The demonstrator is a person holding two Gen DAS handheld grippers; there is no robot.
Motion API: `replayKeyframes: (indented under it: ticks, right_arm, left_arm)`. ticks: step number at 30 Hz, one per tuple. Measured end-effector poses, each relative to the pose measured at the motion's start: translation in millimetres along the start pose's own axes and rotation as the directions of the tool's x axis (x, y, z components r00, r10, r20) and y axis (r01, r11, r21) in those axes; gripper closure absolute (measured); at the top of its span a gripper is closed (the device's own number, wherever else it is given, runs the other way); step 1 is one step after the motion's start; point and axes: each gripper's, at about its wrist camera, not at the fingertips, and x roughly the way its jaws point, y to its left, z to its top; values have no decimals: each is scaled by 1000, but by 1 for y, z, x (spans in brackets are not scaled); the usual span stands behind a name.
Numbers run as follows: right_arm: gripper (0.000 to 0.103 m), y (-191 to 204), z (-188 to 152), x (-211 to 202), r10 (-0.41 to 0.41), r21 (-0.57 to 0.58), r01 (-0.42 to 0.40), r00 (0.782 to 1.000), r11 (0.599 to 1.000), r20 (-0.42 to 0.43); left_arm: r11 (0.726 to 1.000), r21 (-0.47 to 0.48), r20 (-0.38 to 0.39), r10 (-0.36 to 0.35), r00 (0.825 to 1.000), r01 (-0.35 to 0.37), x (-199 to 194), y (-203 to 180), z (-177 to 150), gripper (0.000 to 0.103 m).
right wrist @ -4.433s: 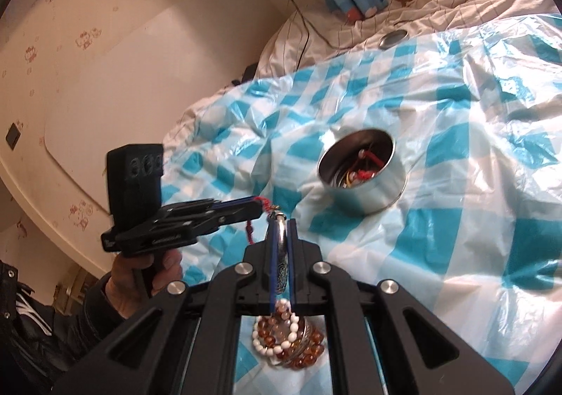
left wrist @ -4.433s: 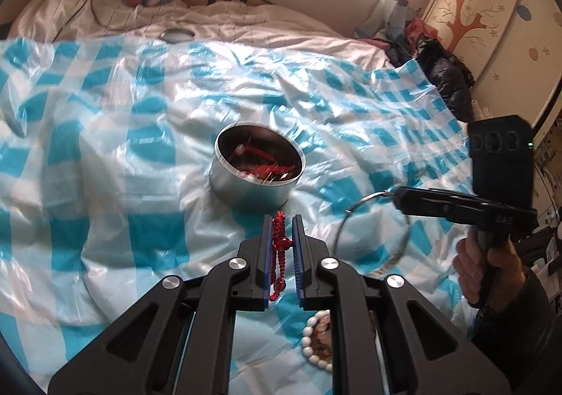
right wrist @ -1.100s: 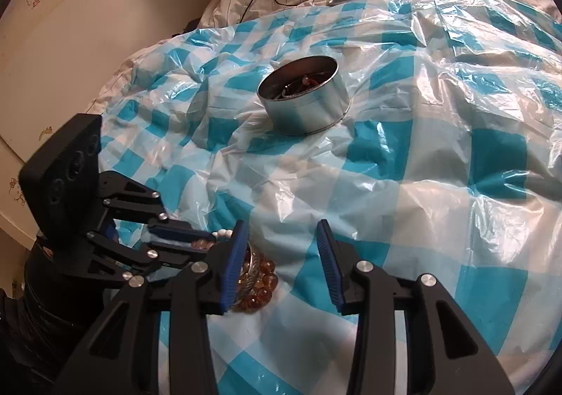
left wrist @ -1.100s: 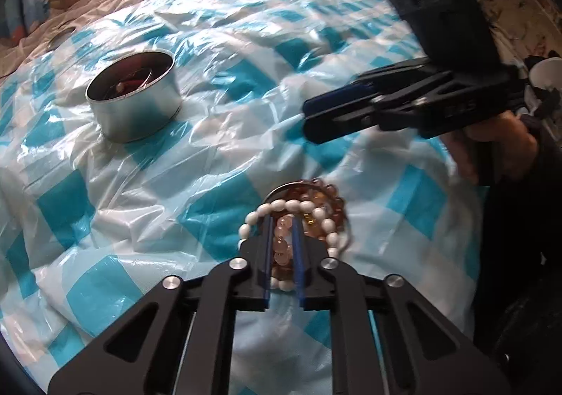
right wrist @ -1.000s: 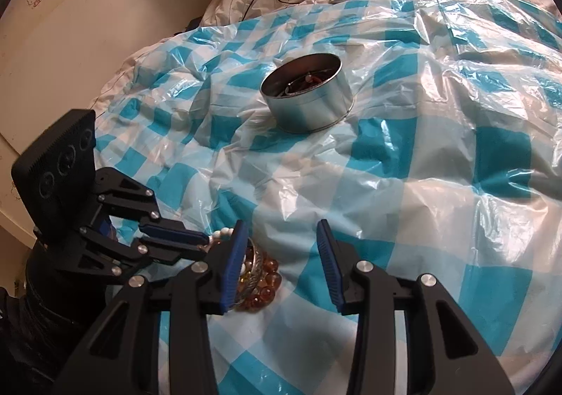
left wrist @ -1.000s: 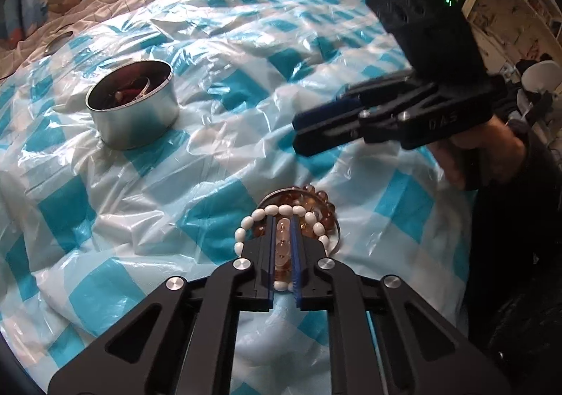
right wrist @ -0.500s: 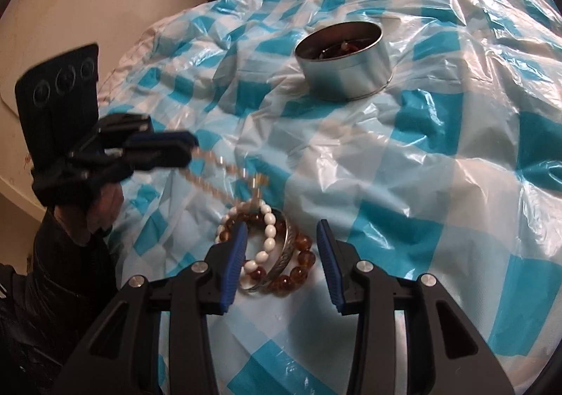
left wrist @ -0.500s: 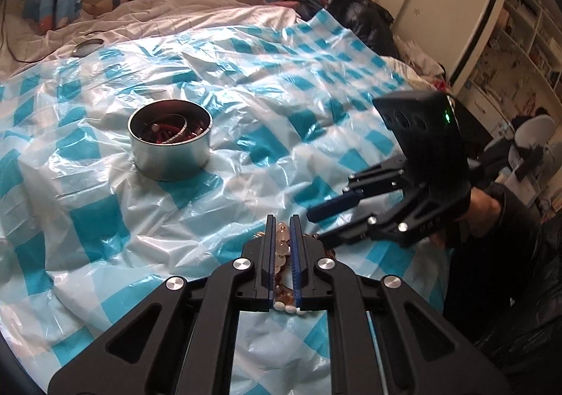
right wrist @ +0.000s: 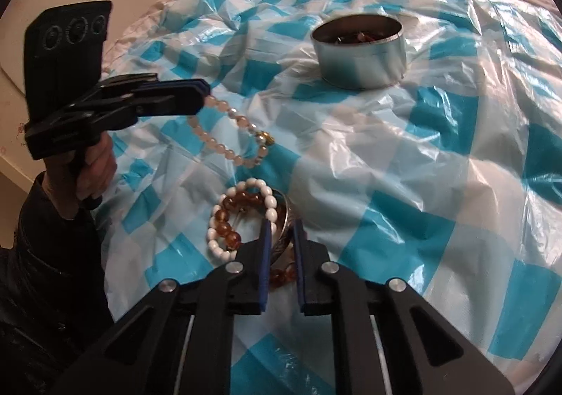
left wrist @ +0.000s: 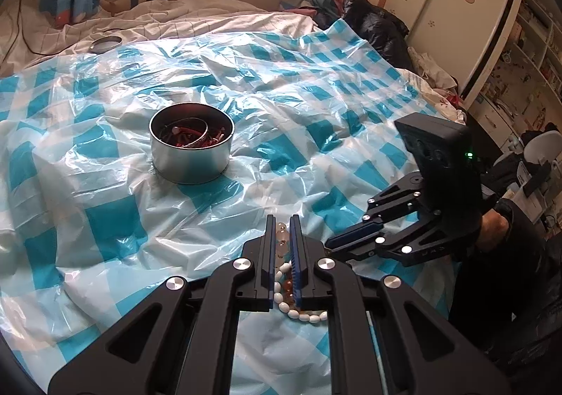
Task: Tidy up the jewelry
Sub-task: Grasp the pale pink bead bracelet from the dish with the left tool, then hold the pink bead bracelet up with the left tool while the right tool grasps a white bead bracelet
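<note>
Jewelry-filled round tin (left wrist: 191, 158) on bed

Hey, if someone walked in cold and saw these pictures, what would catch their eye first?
Probably the pale pink bead bracelet dangling from the shut left gripper, lifted above the blue-and-white checked plastic sheet. Below it, a small heap lies on the sheet: a white bead bracelet, an amber bead bracelet and a silver bangle, which the right gripper is closing around. Farther back stands a round metal tin with jewelry already inside.
</note>
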Motion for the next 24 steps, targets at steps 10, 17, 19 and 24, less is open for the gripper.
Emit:
replayKeyframes:
  ticks: [10,17,19,24]
  right_arm:
    - [102,-14,6,-16,105,76,-110,992,991,68]
    - [102,-19,3,-5,121,128,-123,992,984,25]
    - [102,-20,2,-1,141,139,-142,990,980,16]
    - [102,-19,0,15,172,151,-165,985,975,-34]
  left_arm:
    - [1000,-21,14,15,1000,-15,-3,6,1,96]
    - [1000,-21,16,14,1000,-14,-3,6,1,96]
    - [1000,-20,16,13,1000,-13,-3,6,1,96]
    - [1000,-21,16,14,1000,-14,-3,6,1,96]
